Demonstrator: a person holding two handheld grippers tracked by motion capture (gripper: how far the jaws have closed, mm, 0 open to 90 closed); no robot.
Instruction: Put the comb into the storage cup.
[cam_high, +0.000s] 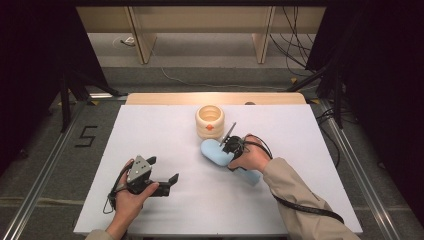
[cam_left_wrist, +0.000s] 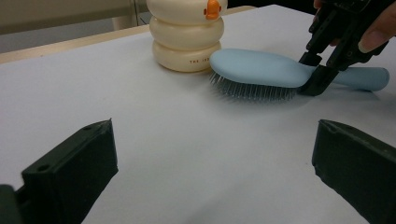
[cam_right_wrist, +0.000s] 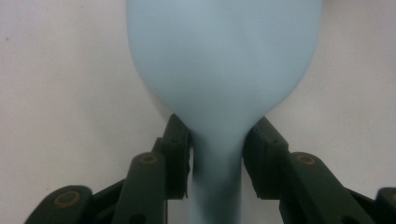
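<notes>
1. Two grippers are at work over a white table (cam_high: 165, 210), one in each of the person's hands.
2. Lying bristles-down on the table is a light blue hairbrush (cam_left_wrist: 261, 67); its wide head points toward a cream ringed container (cam_high: 210, 120) and sits just beside it, though contact between them cannot be told.
3. That container stands upright near the far middle of the table and carries a small orange mark (cam_left_wrist: 212, 8) on its side.
4. Over the brush's neck, where the head narrows into the handle, sits the right gripper (cam_right_wrist: 217, 158), one jaw on each side of the neck.
5. In the right gripper view its pads (cam_right_wrist: 180, 154) lie against both sides of the neck, so the brush is gripped at a fairly narrow opening.
6. Seen from the left gripper view, the brush handle sticks out past the right gripper on the side away from the container.
7. Well apart from the brush, near the front left of the table, is the left gripper (cam_high: 162, 175).
8. Its jaws stand wide apart with nothing between them.
</notes>
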